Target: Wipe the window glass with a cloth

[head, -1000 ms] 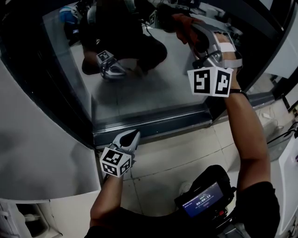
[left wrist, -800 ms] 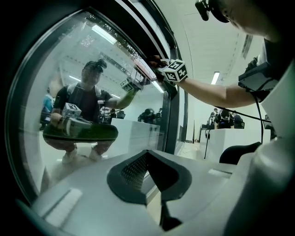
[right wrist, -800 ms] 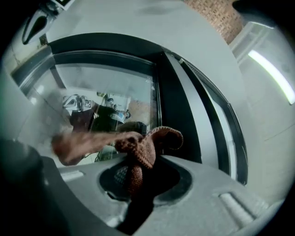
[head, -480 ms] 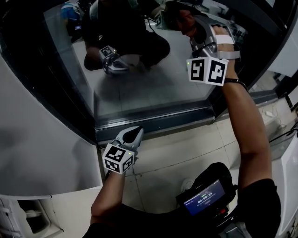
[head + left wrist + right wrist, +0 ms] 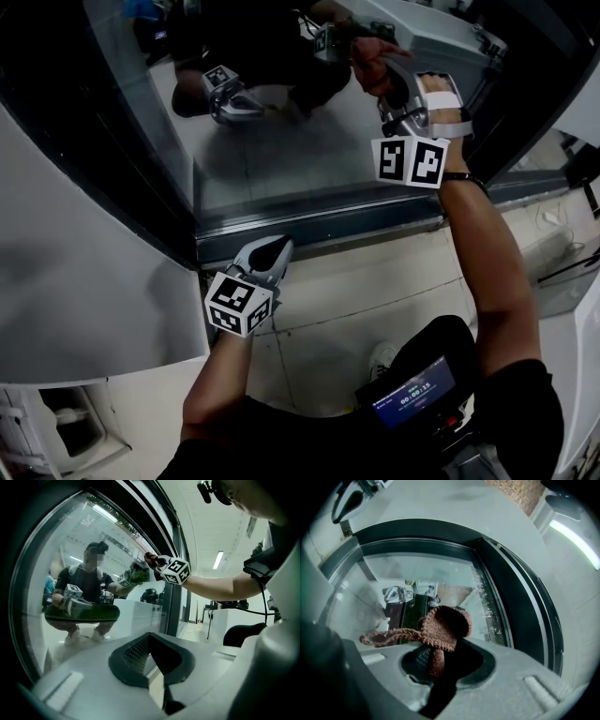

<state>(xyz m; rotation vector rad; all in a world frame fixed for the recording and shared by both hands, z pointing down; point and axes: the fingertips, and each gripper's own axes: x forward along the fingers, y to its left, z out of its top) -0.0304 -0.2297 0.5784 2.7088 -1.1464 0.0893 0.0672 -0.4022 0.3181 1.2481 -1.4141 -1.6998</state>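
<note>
The window glass (image 5: 281, 141) shows a reflection of the crouching person. My right gripper (image 5: 380, 67) is shut on a reddish-brown knitted cloth (image 5: 368, 52) and holds it against the upper right of the pane. In the right gripper view the cloth (image 5: 443, 627) bunches out of the jaws of that gripper (image 5: 438, 656), with a loop trailing left, in front of the glass (image 5: 417, 573). My left gripper (image 5: 275, 249) hangs low by the bottom window frame, jaws together and holding nothing. The left gripper (image 5: 150, 653) looks along the glass (image 5: 70, 550).
A dark bottom frame (image 5: 319, 230) runs under the pane, and a dark upright frame (image 5: 506, 84) stands at its right. A white curved panel (image 5: 84, 281) borders the left. Below is a pale tiled floor (image 5: 375, 300). A device with a lit screen (image 5: 412, 398) hangs at the person's waist.
The right gripper with the cloth has shifted a little over the upper right of the glass. The left gripper has stayed low by the bottom frame.
</note>
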